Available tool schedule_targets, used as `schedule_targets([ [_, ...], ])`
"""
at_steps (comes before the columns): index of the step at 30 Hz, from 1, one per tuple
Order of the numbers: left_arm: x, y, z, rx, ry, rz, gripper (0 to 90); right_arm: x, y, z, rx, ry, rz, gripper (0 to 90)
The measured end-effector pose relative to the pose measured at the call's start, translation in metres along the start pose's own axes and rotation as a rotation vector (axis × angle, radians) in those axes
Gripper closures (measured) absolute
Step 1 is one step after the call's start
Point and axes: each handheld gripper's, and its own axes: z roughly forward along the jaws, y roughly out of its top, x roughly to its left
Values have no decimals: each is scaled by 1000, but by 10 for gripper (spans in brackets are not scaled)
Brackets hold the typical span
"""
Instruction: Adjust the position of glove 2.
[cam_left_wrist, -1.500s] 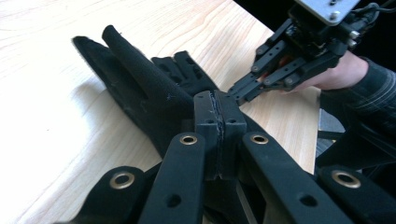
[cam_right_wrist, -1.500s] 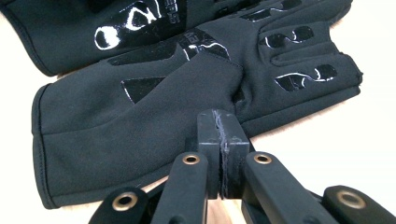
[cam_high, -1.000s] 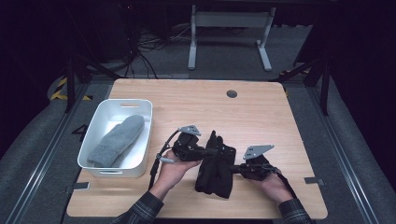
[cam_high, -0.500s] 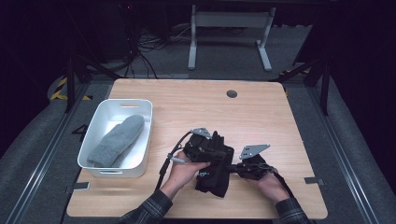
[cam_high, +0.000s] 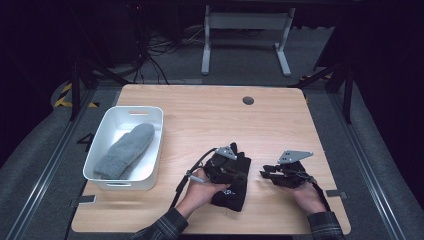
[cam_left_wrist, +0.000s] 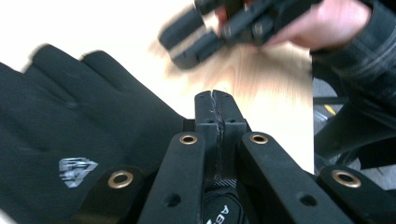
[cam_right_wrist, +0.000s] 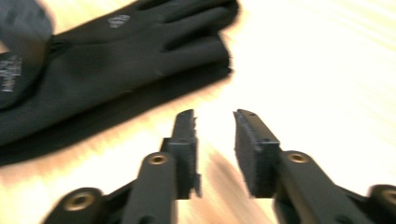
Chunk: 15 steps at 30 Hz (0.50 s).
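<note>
While my left gripper (cam_left_wrist: 215, 100) stays pressed together beside the black glove (cam_high: 231, 182), my right gripper (cam_right_wrist: 214, 122), jaws just parted and empty, hovers nearby.

Left gripper (cam_high: 235, 172), right gripper (cam_high: 266, 174): black jaws, brass rivets, grey three-cornered plates, black cables. Dark plaid sleeves (cam_high: 325, 225) on both arms.

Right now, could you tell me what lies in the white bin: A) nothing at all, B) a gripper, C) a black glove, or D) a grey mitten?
D: in the high view a grey mitten lies in the white bin, while the black glove lies on the table.
</note>
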Motion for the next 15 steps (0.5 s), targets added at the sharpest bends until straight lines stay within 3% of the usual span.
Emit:
schedule_targets([
  [6,-4,-7,18,73,4,-2,900,-12,-8,0,10,-104,44,389],
  [10,-9,-9,28,141,21,19,900,-17,-11,0,15,-154,59,330],
  [15,-11,-10,24,185,39,30,900,-22,-15,-2,11,-190,72,289],
])
